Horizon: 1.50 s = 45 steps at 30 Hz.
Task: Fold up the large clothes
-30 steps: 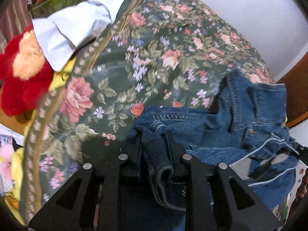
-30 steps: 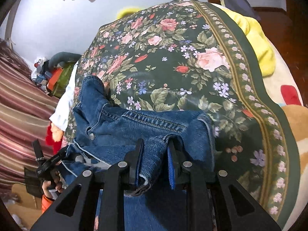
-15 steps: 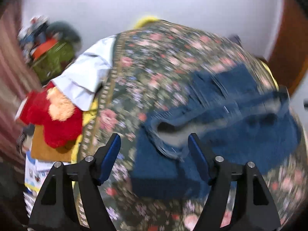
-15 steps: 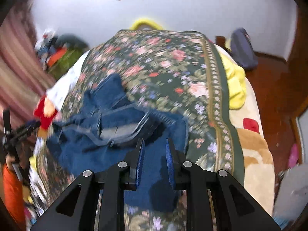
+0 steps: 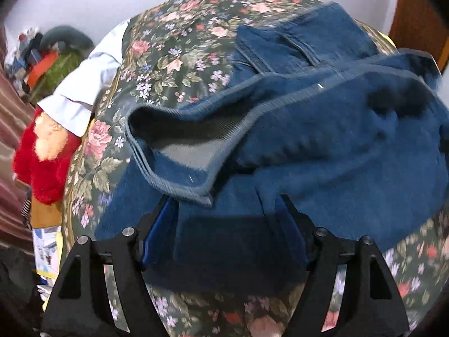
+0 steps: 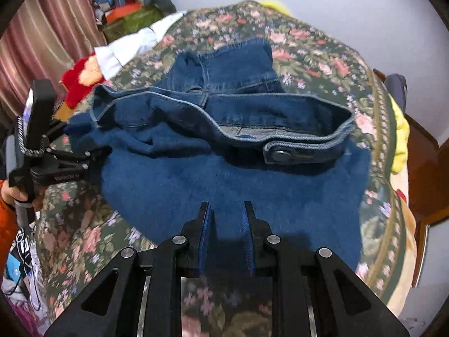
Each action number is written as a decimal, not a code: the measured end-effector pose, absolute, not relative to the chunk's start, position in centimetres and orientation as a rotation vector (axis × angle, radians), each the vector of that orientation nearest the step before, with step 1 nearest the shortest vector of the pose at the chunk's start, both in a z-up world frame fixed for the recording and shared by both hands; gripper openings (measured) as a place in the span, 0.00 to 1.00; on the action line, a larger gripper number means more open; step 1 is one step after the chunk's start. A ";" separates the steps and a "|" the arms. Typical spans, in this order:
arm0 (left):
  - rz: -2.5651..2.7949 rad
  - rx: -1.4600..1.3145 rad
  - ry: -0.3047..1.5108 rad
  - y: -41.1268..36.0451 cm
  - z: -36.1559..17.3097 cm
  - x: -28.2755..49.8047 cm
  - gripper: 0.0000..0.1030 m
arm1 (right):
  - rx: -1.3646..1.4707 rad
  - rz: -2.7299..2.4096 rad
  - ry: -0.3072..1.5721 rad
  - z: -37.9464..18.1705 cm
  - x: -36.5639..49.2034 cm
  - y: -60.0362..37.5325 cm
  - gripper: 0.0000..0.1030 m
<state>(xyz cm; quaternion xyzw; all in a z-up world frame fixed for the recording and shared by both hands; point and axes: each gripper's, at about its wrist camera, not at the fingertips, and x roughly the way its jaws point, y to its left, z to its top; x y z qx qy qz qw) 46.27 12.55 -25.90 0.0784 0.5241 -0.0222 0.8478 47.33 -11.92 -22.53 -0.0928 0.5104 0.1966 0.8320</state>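
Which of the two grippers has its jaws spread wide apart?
The left gripper: its fingers stand far apart over the jeans, gripping nothing, whereas the right gripper has its fingers close together.

Blue jeans [image 5: 322,146] sprawl on the floral bedspread [image 5: 174,56] — left claw [image 5: 224,219] spread wide, gripping nothing.

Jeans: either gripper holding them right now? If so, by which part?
Neither. The jeans lie loose on the bedspread. The left gripper is open over them; the right gripper is nearly shut with nothing between its pads.
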 end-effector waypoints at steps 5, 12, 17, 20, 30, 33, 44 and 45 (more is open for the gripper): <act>0.039 0.100 1.101 15.2 -25.2 50.9 0.72 | -0.116 0.357 1.088 -23.0 52.4 -12.7 0.17; 0.113 -0.084 1.114 18.2 -25.8 56.5 0.80 | -0.076 0.215 1.063 -23.0 58.7 -14.6 0.17; 0.256 -0.039 0.995 19.0 -22.3 58.4 0.80 | -0.096 0.223 1.062 -23.2 58.2 -15.3 0.17; 0.251 -0.029 0.981 19.5 -20.3 58.5 0.80 | -0.191 0.203 1.024 -22.3 56.6 -15.0 0.17; -0.024 0.022 1.024 14.8 -19.8 50.4 0.80 | -0.284 0.280 1.018 -21.4 51.1 -14.1 0.17; -0.096 0.028 1.058 13.2 -21.4 48.5 0.80 | -0.297 0.289 1.053 -22.8 50.0 -13.3 0.17; -0.008 0.276 1.115 13.8 -27.8 45.2 0.82 | -0.404 0.486 1.066 -25.0 48.3 -3.6 0.17; -0.006 0.288 1.117 14.4 -27.9 45.0 0.82 | -0.441 0.476 1.080 -25.9 48.4 -3.0 0.17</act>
